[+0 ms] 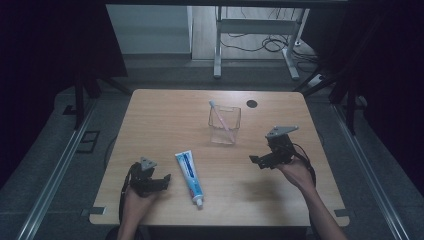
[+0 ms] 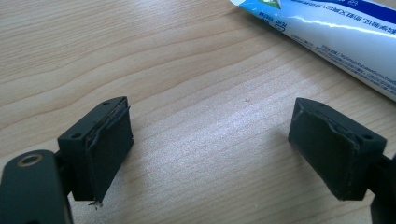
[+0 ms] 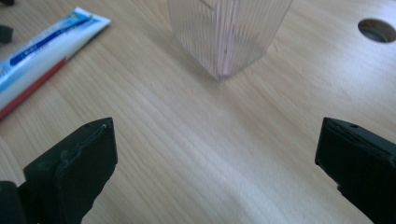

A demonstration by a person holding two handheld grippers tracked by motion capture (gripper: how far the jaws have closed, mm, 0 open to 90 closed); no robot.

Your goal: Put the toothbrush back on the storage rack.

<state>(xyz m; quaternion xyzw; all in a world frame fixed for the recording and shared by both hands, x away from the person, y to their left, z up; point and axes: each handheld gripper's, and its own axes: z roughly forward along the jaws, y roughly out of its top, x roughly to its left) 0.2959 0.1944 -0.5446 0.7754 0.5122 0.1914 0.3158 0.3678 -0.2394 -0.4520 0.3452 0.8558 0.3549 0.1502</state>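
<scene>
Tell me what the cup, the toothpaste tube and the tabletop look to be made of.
Cup: clear, probably hard plastic; its ribbed see-through walls show the pink toothbrush inside. Toothpaste tube: soft glossy plastic or laminate, judging by the shine streak in the left gripper view and the flat crimped end. Table: pale wood grain with a matte finish; solid wood or laminate can't be told.

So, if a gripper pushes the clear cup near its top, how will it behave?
The clear cup looks thin, tall and light, so it would probably tip rather than slide. The leaning toothbrush may shift its balance. Its ribbed wall probably gives some grip.
</scene>
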